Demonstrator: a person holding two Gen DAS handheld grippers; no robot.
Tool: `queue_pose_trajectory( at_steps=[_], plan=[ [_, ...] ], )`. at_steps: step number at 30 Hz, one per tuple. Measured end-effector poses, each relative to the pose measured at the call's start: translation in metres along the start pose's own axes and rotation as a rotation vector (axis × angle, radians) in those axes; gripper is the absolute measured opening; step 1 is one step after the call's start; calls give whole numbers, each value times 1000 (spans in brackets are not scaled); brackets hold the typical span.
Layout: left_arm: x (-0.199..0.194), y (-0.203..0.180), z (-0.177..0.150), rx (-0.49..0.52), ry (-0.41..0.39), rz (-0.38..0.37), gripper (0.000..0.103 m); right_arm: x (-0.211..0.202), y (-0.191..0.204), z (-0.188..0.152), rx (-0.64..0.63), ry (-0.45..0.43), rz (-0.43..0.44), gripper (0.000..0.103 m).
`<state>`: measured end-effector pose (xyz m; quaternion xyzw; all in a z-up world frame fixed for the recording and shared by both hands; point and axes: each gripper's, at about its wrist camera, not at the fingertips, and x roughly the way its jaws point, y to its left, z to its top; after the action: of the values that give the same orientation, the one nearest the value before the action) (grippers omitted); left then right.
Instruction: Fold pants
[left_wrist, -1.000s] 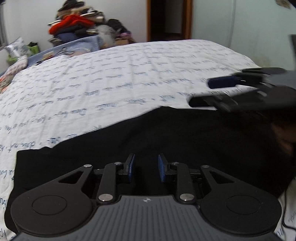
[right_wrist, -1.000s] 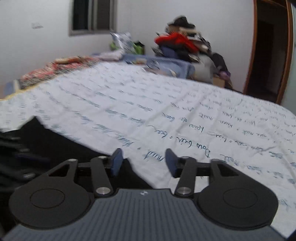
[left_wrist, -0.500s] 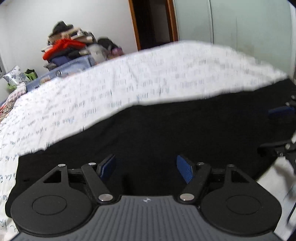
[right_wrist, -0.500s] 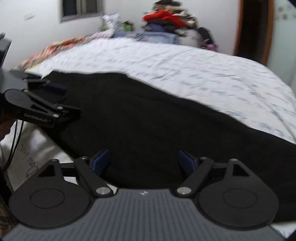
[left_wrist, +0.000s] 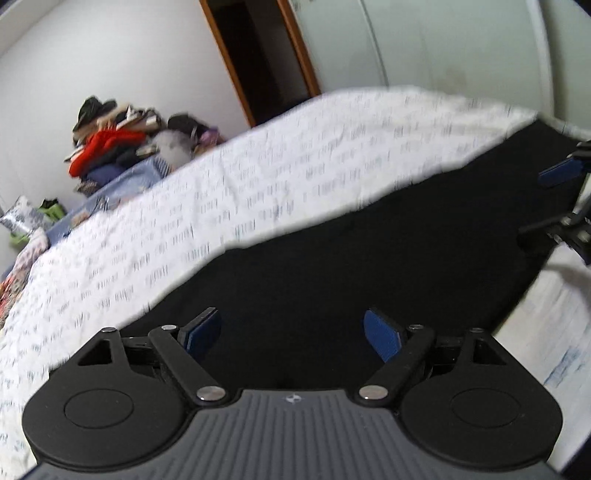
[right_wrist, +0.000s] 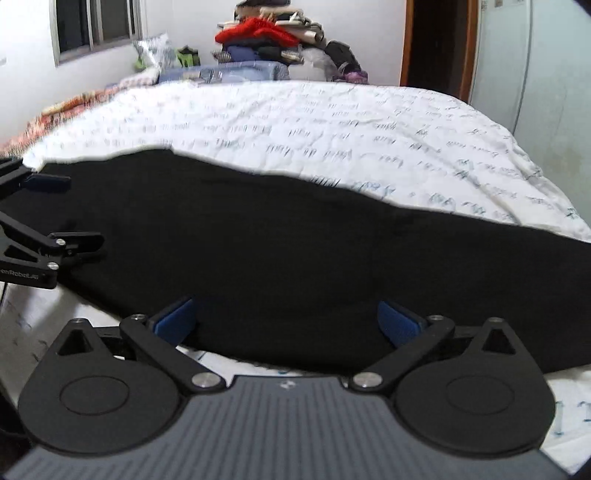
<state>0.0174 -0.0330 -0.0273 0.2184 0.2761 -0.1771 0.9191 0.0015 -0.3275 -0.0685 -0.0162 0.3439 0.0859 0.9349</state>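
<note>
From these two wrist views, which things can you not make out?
- Pants: waistband, legs and folds unreadable in both views, since the cloth is uniformly black.
- Pants' right end: cut by the right wrist view's edge.
- Writing on the bedsheet: blurred in the left wrist view.
- Right hand-held gripper: mostly cut off at that view's right edge.

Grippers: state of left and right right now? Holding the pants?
Left gripper: jaws opening, nothing held, over the black pants.
Right gripper: jaws opening wide, nothing held, at the pants' near edge.
</note>
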Motion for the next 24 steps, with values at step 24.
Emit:
queue_pose_trajectory(
  at_steps=[24],
  plan=[
    [125, -30, 63, -232, 72, -107, 85, 14, -171, 28, 201, 11, -409, 103]
  ],
)
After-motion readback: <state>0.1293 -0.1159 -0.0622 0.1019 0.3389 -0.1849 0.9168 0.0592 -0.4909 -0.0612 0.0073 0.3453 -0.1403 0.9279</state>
